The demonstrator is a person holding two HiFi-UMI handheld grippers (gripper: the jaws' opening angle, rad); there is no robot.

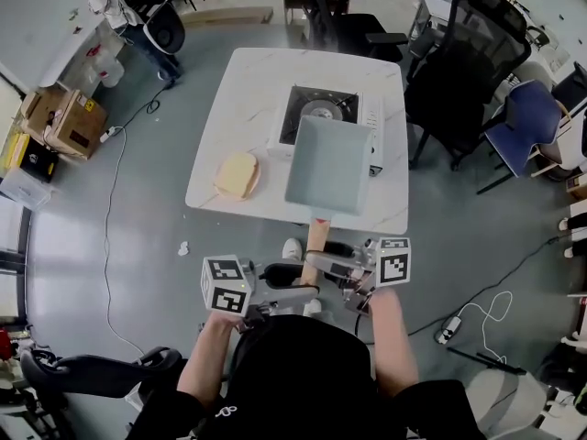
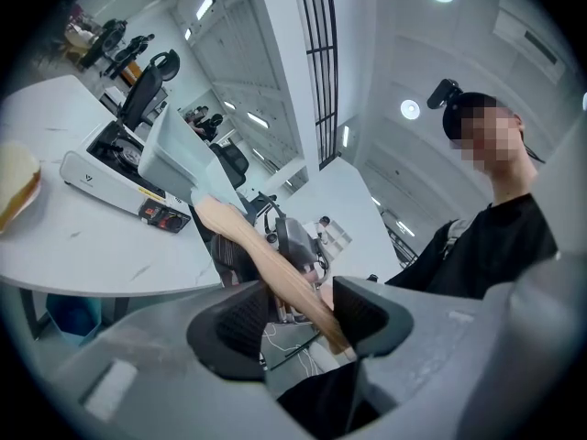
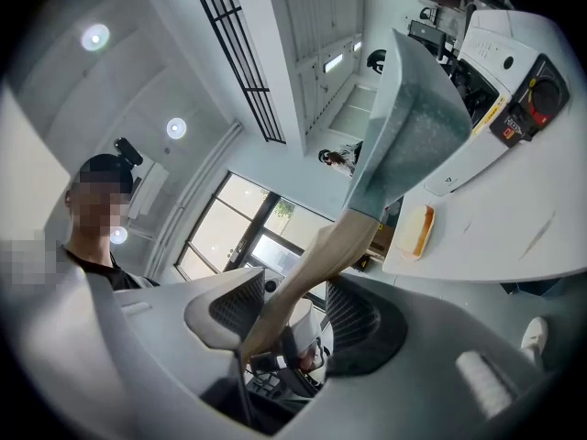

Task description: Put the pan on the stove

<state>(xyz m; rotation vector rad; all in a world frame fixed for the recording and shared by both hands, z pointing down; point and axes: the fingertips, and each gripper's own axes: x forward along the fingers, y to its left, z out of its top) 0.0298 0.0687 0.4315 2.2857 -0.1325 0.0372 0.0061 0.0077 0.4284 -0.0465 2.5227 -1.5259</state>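
Note:
A square grey pan (image 1: 330,165) with a wooden handle (image 1: 317,236) hangs in the air over the near right part of the white table (image 1: 243,90). Its far edge overlaps the near side of the portable stove (image 1: 321,108). Below the table's near edge my left gripper (image 1: 298,293) and right gripper (image 1: 321,262) face each other, both shut on the handle's end. In the left gripper view the handle (image 2: 275,269) crosses the jaws slantwise, with the pan (image 2: 179,159) beyond it and the stove (image 2: 110,159) behind. In the right gripper view the handle (image 3: 307,278) also runs between the pads up to the pan (image 3: 413,126).
A slice of bread on a plate (image 1: 237,174) lies on the table left of the pan. Black office chairs (image 1: 463,71) and a blue chair (image 1: 527,122) stand to the right and behind. Cardboard boxes (image 1: 64,117) and a cable (image 1: 115,200) lie on the floor at left.

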